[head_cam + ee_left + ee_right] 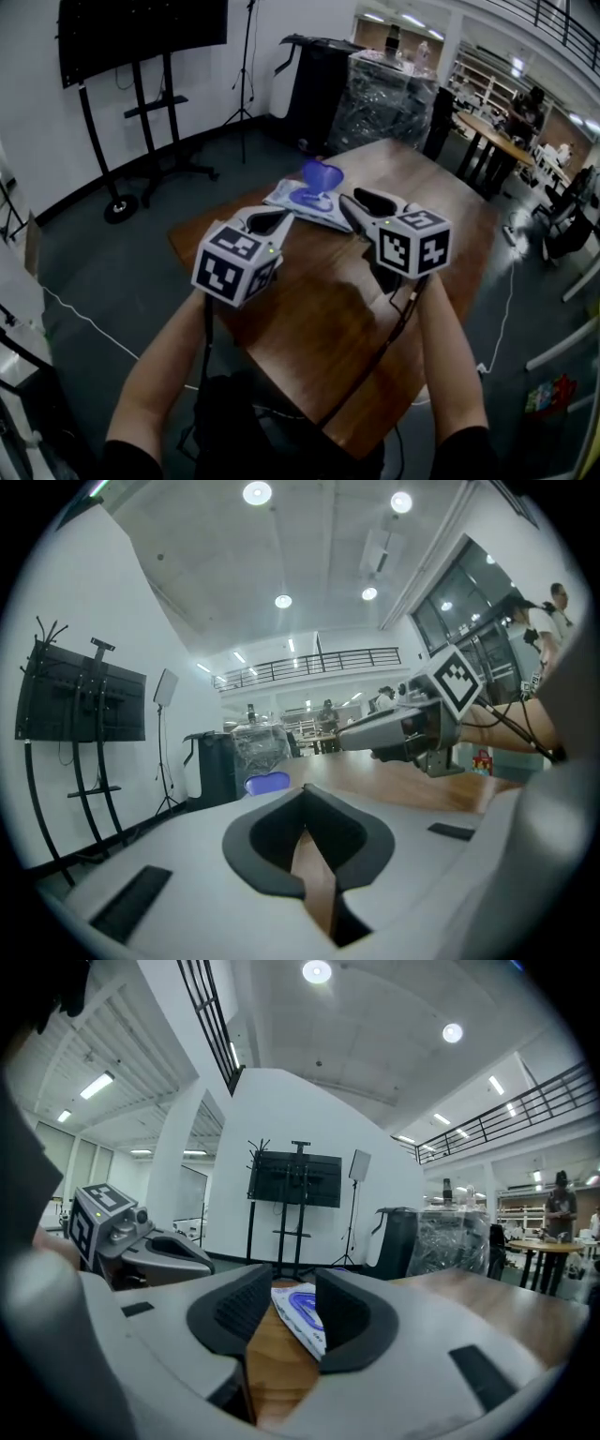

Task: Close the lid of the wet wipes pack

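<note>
Left hand-held gripper clenched, empty; right hand-held gripper released facing wet wipes pack, lid upright, print unreadable.

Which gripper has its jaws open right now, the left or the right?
The right gripper: its jaws stand apart, with the wet wipes pack visible through the gap. On the left gripper the jaws meet at their tips.

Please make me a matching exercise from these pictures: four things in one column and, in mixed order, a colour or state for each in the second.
Column A
1. wipes pack lid
2. left gripper
3. right gripper
4. table

Column B
a. jaws apart
b. brown wood
c. purple, standing open
d. jaws together

Pairs: 1-c, 2-d, 3-a, 4-b
</note>
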`<move>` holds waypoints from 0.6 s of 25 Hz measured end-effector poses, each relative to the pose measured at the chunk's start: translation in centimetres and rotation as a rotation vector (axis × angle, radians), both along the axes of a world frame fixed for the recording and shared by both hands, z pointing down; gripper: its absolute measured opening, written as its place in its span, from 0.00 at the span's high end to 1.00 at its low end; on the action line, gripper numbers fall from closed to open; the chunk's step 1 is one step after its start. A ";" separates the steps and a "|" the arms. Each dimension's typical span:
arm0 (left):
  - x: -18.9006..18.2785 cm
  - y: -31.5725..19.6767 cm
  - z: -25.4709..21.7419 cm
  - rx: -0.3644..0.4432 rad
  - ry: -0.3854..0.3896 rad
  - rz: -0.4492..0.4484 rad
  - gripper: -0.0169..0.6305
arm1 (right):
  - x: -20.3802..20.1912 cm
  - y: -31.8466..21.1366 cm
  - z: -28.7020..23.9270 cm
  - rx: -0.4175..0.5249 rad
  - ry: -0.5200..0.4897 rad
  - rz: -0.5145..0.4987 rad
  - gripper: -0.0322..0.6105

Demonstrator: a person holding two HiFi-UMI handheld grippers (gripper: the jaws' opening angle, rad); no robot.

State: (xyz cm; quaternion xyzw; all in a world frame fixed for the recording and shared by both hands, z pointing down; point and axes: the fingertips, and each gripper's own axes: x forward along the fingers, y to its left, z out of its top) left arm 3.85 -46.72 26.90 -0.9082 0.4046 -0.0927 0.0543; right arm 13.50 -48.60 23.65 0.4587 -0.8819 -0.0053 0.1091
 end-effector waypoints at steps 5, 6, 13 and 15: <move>0.0 -3.7 1.3 -0.033 -0.042 -0.007 0.96 | 1.0 -6.1 2.9 -0.081 0.016 0.006 0.61; 0.0 -4.4 1.5 -0.039 -0.048 -0.008 0.96 | 1.1 -7.2 3.3 -0.092 0.016 0.005 0.61; -0.4 -8.6 3.3 -0.084 -0.091 -0.021 0.96 | 2.2 -14.2 5.3 -0.120 -0.009 0.045 0.52; -0.2 -9.0 3.7 -0.090 -0.102 -0.012 0.96 | 2.7 -16.0 6.2 -0.141 -0.030 0.049 0.46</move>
